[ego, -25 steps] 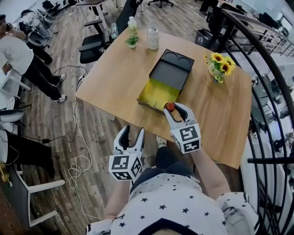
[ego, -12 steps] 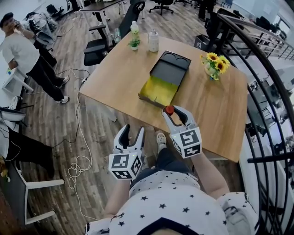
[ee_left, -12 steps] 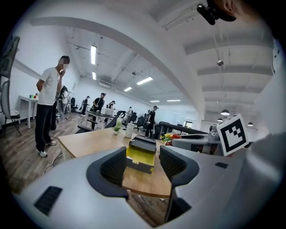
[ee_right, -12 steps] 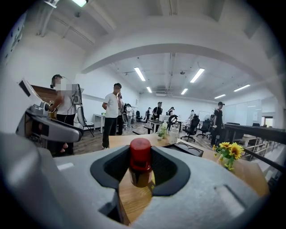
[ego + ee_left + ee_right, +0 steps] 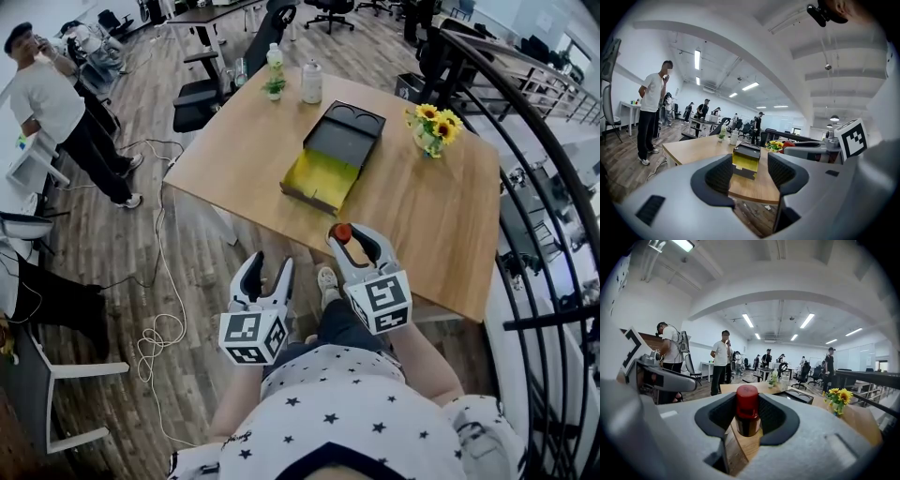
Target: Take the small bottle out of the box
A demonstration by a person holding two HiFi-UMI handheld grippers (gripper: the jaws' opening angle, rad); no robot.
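Grey left gripper (image 5: 267,272) hangs off the table's (image 5: 431,225) near edge, jaws apart and empty. Right gripper (image 5: 353,242) clamps the small bottle (image 5: 342,232) upright, red cap up, by that near edge. It's clear of the box (image 5: 323,178), which lies just beyond.

No word, number or brand name can be read anywhere. The cubes on the left gripper (image 5: 265,272) and the right gripper (image 5: 349,234) carry only black-and-white square patterns, no letters. At the far end of the desk (image 5: 422,216), the pale green bottle (image 5: 273,58) and the white bottle (image 5: 312,82) are too small for any label to be made out.
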